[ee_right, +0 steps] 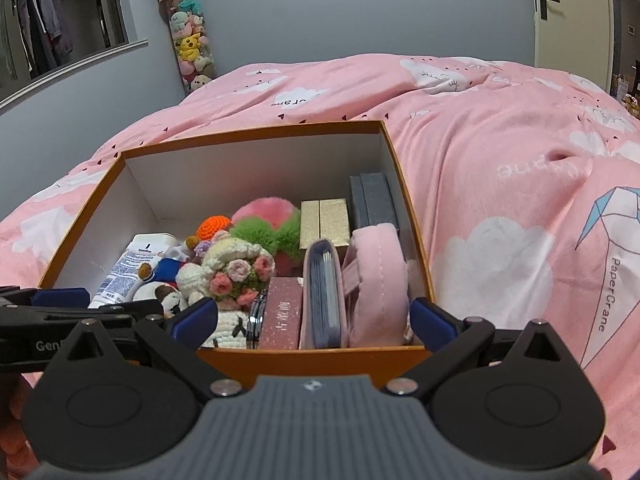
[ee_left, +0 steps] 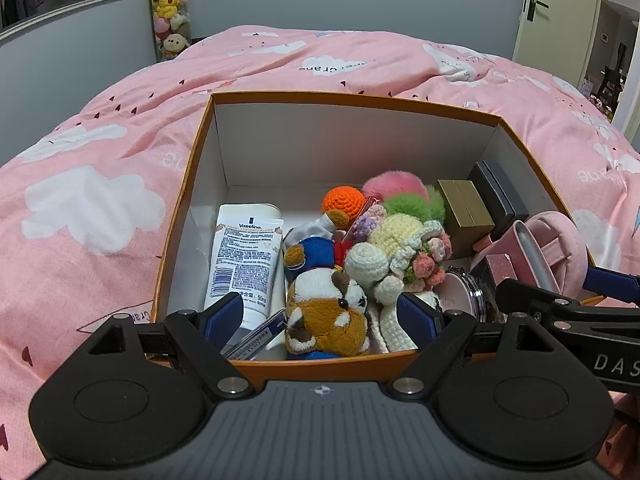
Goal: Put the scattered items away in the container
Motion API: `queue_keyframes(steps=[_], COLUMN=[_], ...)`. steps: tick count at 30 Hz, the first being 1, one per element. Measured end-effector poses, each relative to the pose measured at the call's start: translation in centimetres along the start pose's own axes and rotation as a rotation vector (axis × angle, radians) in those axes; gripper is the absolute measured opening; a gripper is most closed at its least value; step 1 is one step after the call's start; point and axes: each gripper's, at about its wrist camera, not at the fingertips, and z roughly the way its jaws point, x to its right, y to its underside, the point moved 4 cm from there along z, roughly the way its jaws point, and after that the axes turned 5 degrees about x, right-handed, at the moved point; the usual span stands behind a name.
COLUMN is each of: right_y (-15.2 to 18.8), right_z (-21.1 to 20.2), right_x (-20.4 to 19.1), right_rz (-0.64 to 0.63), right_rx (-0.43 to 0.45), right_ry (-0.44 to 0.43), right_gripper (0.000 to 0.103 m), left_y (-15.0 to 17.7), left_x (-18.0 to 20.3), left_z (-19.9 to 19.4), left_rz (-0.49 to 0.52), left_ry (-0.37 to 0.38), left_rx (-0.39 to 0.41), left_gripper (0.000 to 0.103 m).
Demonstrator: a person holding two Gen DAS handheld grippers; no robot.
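Left gripper [ee_left: 320, 320] jaws wide apart over brown plush dog [ee_left: 328, 316], nothing clamped; right gripper [ee_right: 314, 320] likewise apart, empty, above pink pouch [ee_right: 376, 280]. We judge drop done: lift straight up, clear rim (avoid snagging crochet bouquet [ee_left: 420, 256]). Orange box [ee_left: 352, 98] sits on pink duvet [ee_left: 100, 200], near half packed, far half bare.

Dim, even indoor light, cool grey cast. Soft shadow inside box [ee_left: 280, 148] ahead of the jaws. No glare. Strong fisheye bend at edges: door [ee_left: 560, 12] and bed [ee_right: 500, 140] curve. Centre sharp; corners dark, slightly soft.
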Motion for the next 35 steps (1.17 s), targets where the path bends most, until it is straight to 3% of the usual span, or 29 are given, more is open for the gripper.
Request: queue_keyframes(steps=[35], right_y=[0.06], right_z=[-0.18], right_x=[-0.15], right_rz=[-0.010], right_rx=[-0.001], right_ry=[0.010], right_gripper=[0.103], left_y=[0.07], left_x=[-0.04], left_z=[0.04], left_rz=[-0.003], left_ry=[0.001], left_rx=[-0.003], left_gripper=[0.099])
